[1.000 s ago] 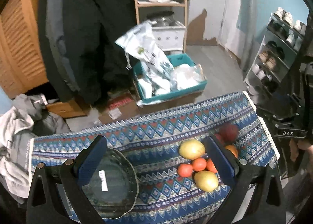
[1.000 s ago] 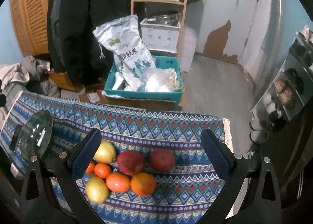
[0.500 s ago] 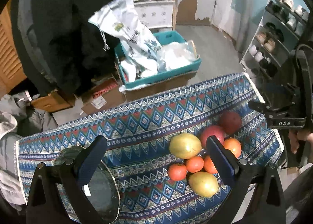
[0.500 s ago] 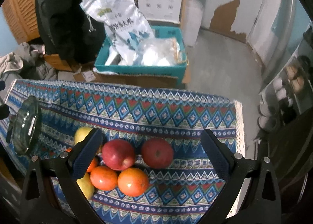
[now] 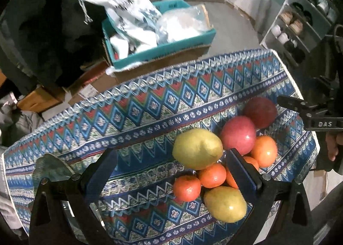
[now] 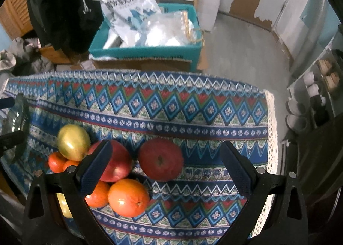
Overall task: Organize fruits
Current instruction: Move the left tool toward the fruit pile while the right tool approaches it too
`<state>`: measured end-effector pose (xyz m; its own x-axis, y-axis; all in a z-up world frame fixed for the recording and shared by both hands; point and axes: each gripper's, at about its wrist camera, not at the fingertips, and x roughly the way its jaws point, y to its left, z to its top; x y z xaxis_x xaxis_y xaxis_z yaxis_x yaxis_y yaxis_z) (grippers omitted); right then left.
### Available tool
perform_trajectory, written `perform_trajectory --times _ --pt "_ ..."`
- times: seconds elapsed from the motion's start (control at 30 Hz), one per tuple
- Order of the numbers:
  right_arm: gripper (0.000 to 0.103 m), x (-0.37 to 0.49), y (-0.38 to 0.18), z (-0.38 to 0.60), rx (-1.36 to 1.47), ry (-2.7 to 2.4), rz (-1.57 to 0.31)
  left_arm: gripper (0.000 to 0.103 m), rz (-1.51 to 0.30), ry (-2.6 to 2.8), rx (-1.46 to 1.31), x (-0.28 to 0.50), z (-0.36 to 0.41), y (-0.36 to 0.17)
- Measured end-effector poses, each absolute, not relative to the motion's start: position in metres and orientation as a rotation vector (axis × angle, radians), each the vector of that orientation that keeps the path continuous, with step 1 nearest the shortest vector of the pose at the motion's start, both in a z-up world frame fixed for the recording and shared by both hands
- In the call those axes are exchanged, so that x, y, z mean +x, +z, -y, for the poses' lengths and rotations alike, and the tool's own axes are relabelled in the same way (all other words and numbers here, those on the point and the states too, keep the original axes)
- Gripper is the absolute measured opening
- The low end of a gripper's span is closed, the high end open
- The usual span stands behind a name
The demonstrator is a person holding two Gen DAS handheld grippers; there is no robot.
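Fruits (image 6: 120, 172) clustered on patterned cloth (image 6: 171, 103), right claw (image 6: 165, 170) wide open around red apple (image 6: 160, 159), left claw (image 5: 171, 172) open, empty.

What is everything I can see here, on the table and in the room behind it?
Patterned blue tablecloth: one, blue with red diamonds, covering the table.
Red apples: two, side by side mid-cloth.
Yellow-green pears: two, within the fruit cluster.
Oranges and tangerines: at least five, near edge of the cluster.
Clear glass bowl: one, left end of the cloth.
Teal plastic crate: one, on the floor behind, holding bags.
White rice bag: one, standing in the crate.
Shoe rack: one, far right.
Left hand-held gripper: open, above the cloth.
Right hand-held gripper: open, over the apples.
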<state>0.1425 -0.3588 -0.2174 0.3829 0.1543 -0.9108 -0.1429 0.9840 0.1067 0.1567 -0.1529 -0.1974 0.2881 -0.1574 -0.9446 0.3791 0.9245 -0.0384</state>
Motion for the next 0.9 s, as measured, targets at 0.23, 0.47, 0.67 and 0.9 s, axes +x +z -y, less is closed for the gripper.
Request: perform_trajectory --times 0.23,0.47,0.67,0.9 --pt "0.1 0.143 -0.243 0.359 0.008 0.195 -1.221 0.102 -1.277 -0.375 0.231 0.164 0.166 -0.224" --pt "0.099 0.148 -0.262 0.362 0.025 0.191 -1.271 0.102 -1.323 -0.401 0.233 0.169 0.179 -0.242" --pt "0.099 0.15 -0.273 0.362 0.029 0.202 -1.301 0.102 -1.367 -0.407 0.244 0.172 0.184 -0.262" --pt "0.096 0.154 -0.287 0.359 0.026 0.212 -1.333 0.102 -1.399 -0.446 0.217 0.178 0.185 -0.278"
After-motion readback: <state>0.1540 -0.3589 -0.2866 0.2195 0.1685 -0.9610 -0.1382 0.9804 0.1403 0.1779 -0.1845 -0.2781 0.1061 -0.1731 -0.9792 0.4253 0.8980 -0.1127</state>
